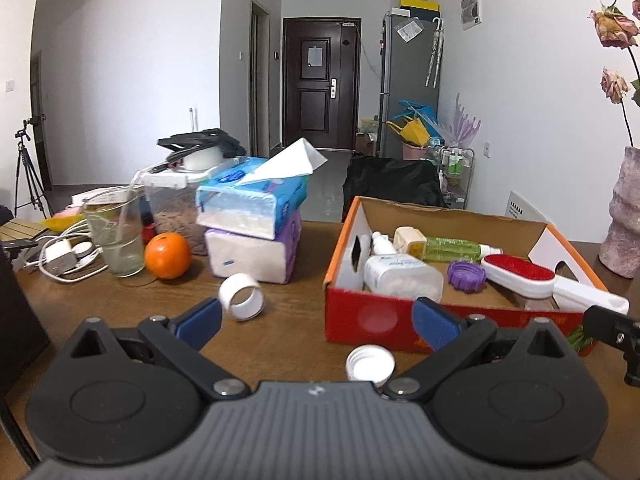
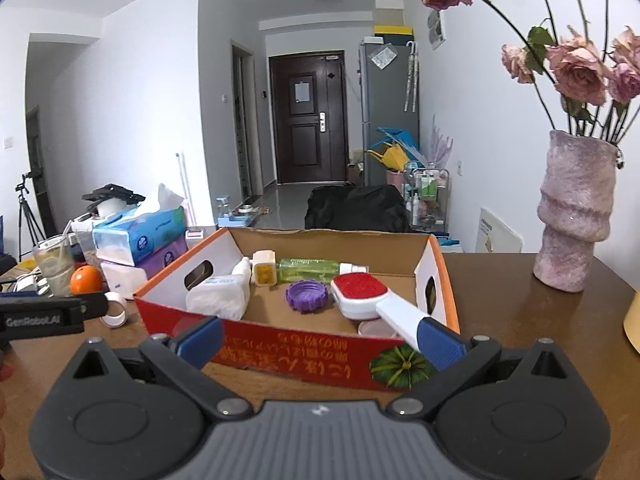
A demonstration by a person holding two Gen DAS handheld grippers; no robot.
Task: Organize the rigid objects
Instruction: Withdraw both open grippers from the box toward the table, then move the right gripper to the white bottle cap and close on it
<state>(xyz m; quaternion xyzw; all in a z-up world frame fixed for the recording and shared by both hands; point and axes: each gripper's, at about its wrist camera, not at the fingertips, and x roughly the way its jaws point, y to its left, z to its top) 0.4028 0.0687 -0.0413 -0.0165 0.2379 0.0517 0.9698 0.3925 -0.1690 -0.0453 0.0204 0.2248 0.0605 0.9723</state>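
Note:
A red and orange cardboard box [image 1: 368,320] [image 2: 288,356] stands on the brown table. It holds a white bottle [image 1: 400,276], a green bottle [image 1: 452,249], a purple lid [image 1: 466,276] [image 2: 306,297] and a red-and-white lint brush [image 1: 532,278] [image 2: 362,294]. A white ring [image 1: 242,296] and a white cap [image 1: 371,364] lie on the table outside the box. My left gripper [image 1: 318,320] is open and empty above the cap. My right gripper [image 2: 320,338] is open at the box's front wall, its right finger beside the brush handle.
Stacked tissue packs [image 1: 254,224], an orange [image 1: 167,255], a glass with a straw [image 1: 116,236] and chargers with cables [image 1: 60,258] crowd the table's left. A pink vase of dried roses [image 2: 576,208] stands at the right. A black bag [image 1: 392,182] sits behind the table.

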